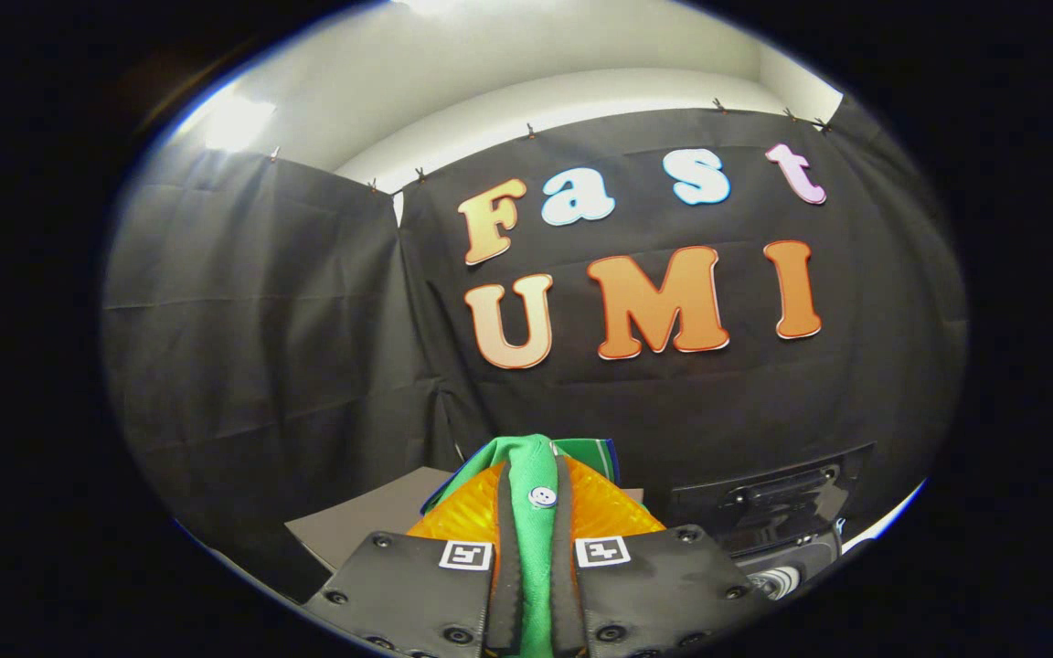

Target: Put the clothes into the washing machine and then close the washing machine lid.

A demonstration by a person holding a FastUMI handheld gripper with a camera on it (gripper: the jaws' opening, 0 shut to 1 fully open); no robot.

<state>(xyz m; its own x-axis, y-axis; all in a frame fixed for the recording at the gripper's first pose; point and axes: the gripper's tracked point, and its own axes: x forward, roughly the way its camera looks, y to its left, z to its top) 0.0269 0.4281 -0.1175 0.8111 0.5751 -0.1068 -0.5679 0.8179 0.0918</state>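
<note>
Gripper [534, 548] fingers [417, 585] close together, clamped on a strip of green garment [534, 530] that runs up between them; cloth pinched from both sides. A white button [542, 496] sits on the green fabric just ahead of the fingertips, and a bit of blue-and-white edging [592, 450] shows at the far top of the cloth. Square black-and-white marker tags [466, 555] on the finger tops, one each side; pattern only, no readable text. No brand or label legible on the garment. The garment is held up, above the level of the things behind it. Beyond the fingers to the left, a grey surface [362, 521] with one corner pointing near. To the right and low, a dark glossy appliance, likely the washing machine [769, 512], with a long recessed handle on its face; cannot tell if its lid is up or down, and its inside is hidden. Black cloth wall [243, 347] hangs behind, clipped along its top edge; white wall and ceiling [526, 82] above, bright light patch at far left.
</note>
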